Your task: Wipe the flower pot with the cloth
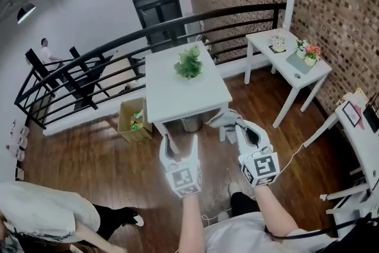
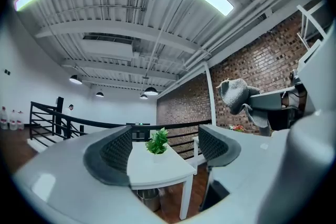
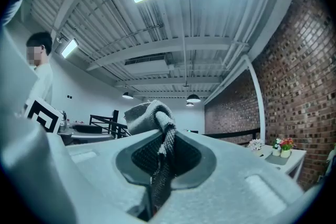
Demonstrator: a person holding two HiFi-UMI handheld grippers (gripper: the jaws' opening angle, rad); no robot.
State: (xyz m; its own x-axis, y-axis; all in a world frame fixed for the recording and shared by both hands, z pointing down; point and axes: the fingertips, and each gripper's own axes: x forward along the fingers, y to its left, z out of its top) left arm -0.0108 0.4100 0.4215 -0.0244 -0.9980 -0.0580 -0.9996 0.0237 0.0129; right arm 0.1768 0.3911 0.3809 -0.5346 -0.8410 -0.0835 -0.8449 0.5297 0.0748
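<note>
- Your right gripper (image 1: 235,125) has its fingers clamped on the grey cloth (image 1: 221,119). The cloth bunches above them, with a tail hanging below.
- Your left gripper (image 1: 179,140) has its fingers apart with nothing between them.
- The flower pot (image 2: 158,157), under its green plant (image 1: 189,62), stands on the far half of the white desk (image 1: 177,105). It is well apart from both grippers, so I judge the step in hand to be the approach.
- Lead with the bunched end of the cloth and meet the pot's side, not the leaves.
- Bring the empty left fingers to the pot's opposite side to steady it. A light pot would likely slide or tip under the wipe.
- Come in over the desk's near edge, which is bare. The pot has free desk top all round it.
- Mind the cardboard box (image 1: 134,119) by the desk's left leg, the bin (image 1: 190,124) under the desk, and the black railing (image 1: 118,47) behind.
</note>
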